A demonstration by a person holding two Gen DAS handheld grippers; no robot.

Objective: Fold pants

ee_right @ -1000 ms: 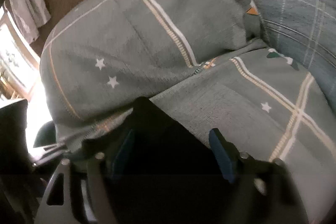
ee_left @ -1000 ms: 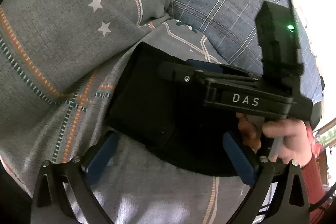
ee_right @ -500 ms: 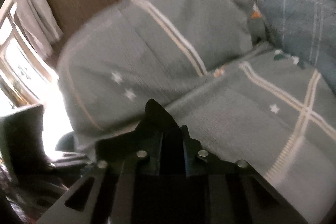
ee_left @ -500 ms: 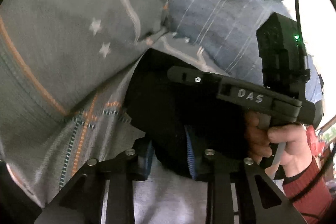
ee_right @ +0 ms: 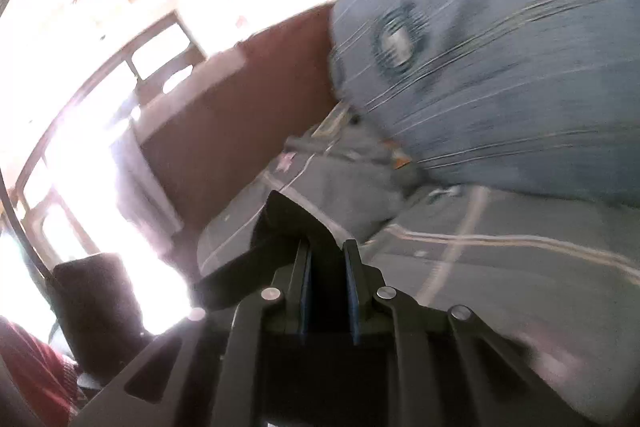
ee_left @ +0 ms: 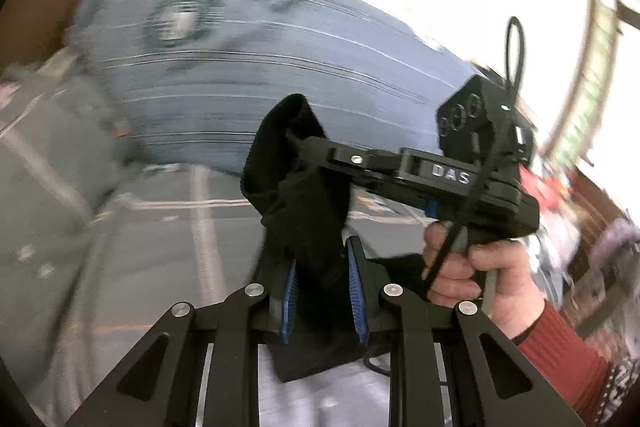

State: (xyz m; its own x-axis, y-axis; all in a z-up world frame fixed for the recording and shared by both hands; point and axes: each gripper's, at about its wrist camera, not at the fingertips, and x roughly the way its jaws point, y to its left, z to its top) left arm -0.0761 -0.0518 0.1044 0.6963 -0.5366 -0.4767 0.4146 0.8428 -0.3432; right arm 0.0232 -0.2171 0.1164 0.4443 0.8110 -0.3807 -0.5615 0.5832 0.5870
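The black pants (ee_left: 296,187) hang bunched and lifted above the bed in the left wrist view. My left gripper (ee_left: 323,287) is shut on the black cloth between its blue pads. My right gripper (ee_left: 304,143), seen from the side in the left wrist view, pinches the upper fold of the same pants. In the right wrist view my right gripper (ee_right: 326,279) is shut on the black pants (ee_right: 280,227), whose fold sticks up past the fingertips. Most of the cloth is hidden under the grippers.
A grey patterned bedspread (ee_left: 140,247) lies below. A blue plaid pillow (ee_left: 260,75) with a round emblem sits behind, also in the right wrist view (ee_right: 500,87). A brown headboard (ee_right: 240,123) and bright windows (ee_right: 80,67) stand at the left.
Both grippers went from open to shut on the black pants, then lifted them off the bed. Both views have tilted upward with motion blur.
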